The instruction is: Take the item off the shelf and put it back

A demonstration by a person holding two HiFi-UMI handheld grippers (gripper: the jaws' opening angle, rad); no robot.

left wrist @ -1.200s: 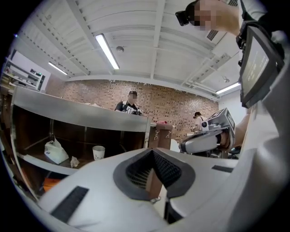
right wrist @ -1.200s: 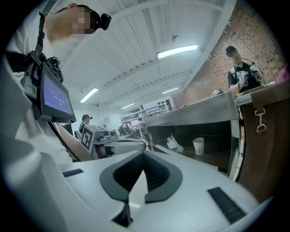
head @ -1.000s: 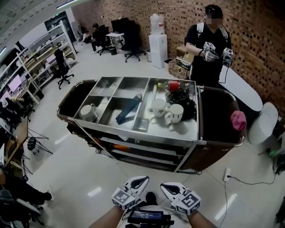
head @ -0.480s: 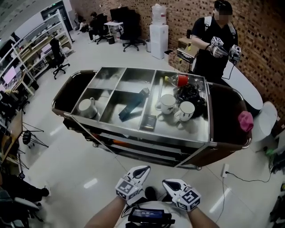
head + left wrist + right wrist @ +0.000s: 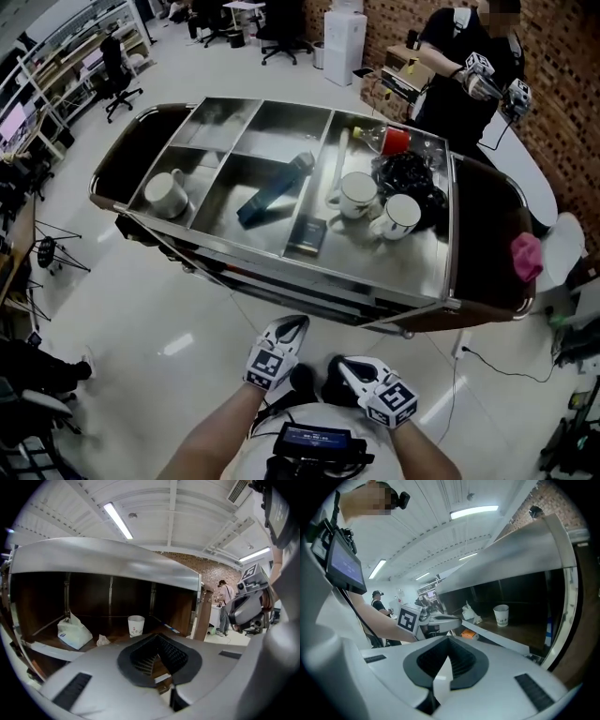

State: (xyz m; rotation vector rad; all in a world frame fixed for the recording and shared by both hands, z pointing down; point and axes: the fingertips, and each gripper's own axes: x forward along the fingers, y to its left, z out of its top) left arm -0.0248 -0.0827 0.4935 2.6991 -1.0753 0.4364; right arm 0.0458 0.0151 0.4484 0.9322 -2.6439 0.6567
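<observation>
Cart (image 5: 441,306) closer now, steel top (image 5: 375,260), pale floor (image 5: 141,309), left gripper (image 5: 296,322) and right gripper (image 5: 343,364) jaws pressed together

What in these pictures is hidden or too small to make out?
Head view: the wooden shelf, covered by the steel top tray.
Head view: inside the crumpled black bag, its own folds.
Left gripper view: print on the white paper cup, too small.
Right gripper view: small orange object, too small to identify.
</observation>
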